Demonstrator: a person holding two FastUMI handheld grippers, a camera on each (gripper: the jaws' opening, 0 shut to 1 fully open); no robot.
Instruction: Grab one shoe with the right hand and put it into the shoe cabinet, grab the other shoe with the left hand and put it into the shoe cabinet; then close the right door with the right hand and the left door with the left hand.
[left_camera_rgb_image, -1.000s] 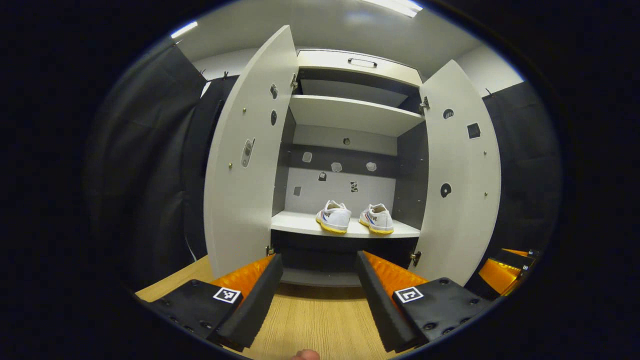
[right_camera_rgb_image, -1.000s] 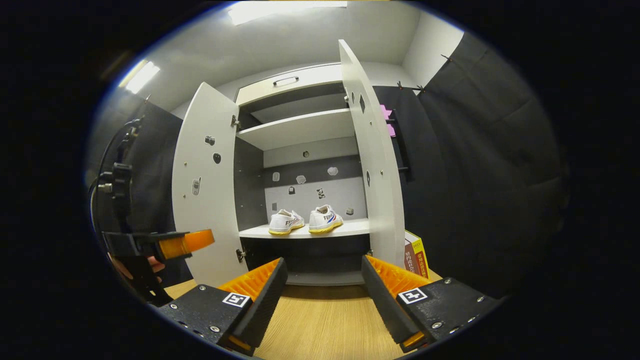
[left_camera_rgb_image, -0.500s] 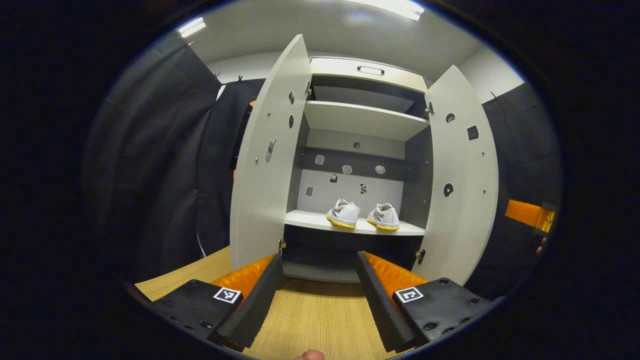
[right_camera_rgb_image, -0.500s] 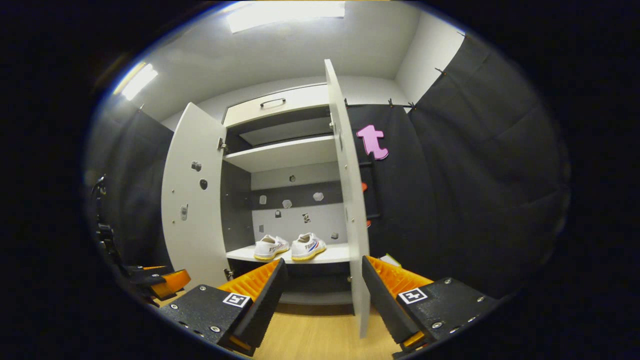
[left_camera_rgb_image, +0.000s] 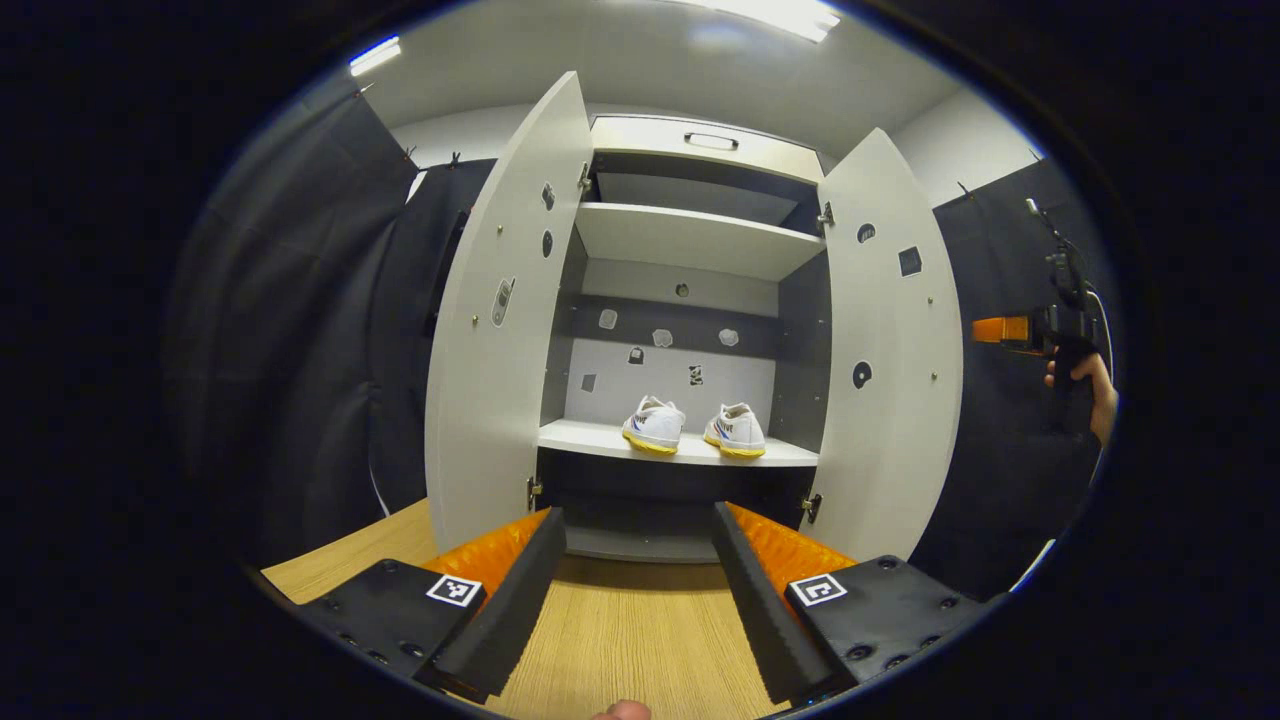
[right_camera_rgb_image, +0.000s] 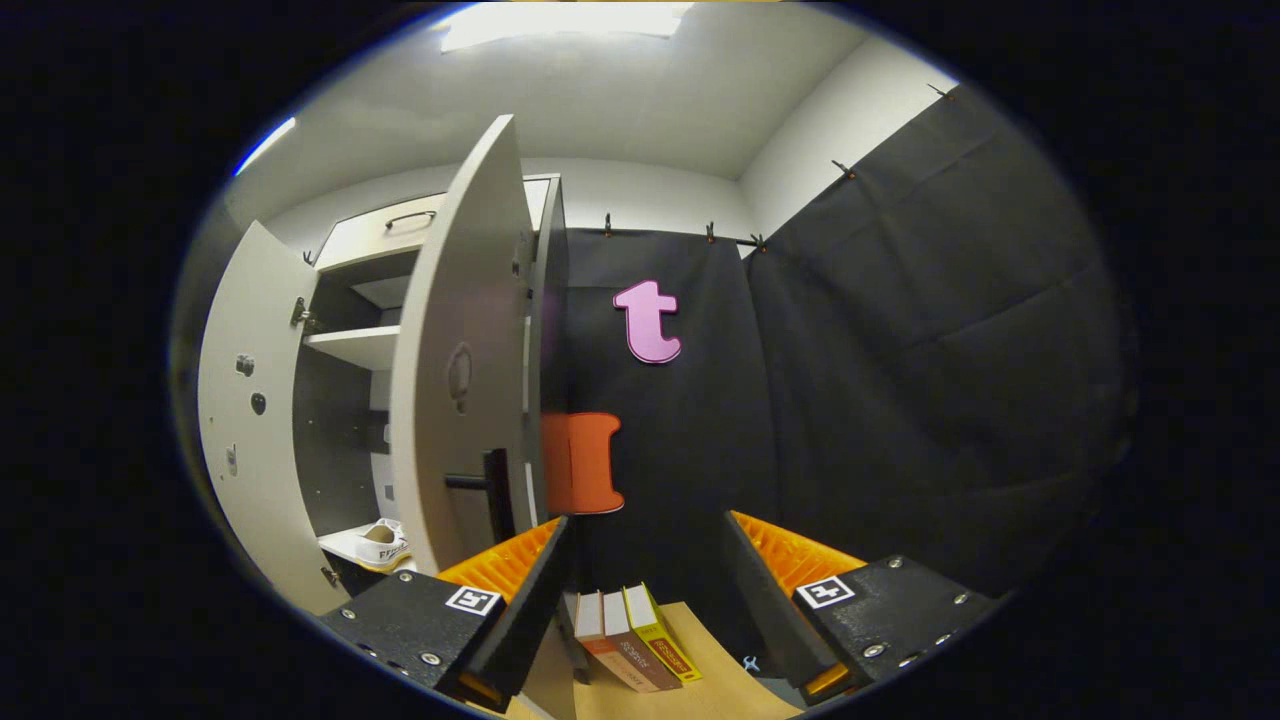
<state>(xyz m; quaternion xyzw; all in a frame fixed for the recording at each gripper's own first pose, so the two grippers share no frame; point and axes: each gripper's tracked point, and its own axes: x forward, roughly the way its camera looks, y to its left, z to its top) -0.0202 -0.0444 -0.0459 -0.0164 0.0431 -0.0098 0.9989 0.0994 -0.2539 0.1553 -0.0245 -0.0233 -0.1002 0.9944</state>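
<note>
Two white shoes with yellow soles, the left shoe and the right shoe, stand side by side on the lower shelf of the shoe cabinet. Both doors stand open: the left door and the right door. My left gripper is open and empty, in front of the cabinet over the wooden floor. My right gripper is open and empty, facing the outer face of the right door and its dark handle. One shoe's toe peeks out past that door.
Three books stand on the wooden floor right of the cabinet, near the black cloth wall. A hand holds the right gripper beyond the right door. An upper shelf and a top drawer sit above.
My right gripper has swung right, from facing the cabinet's inside to the outer side of the right door. The left gripper's view shifted slightly. The shoes have not moved.
</note>
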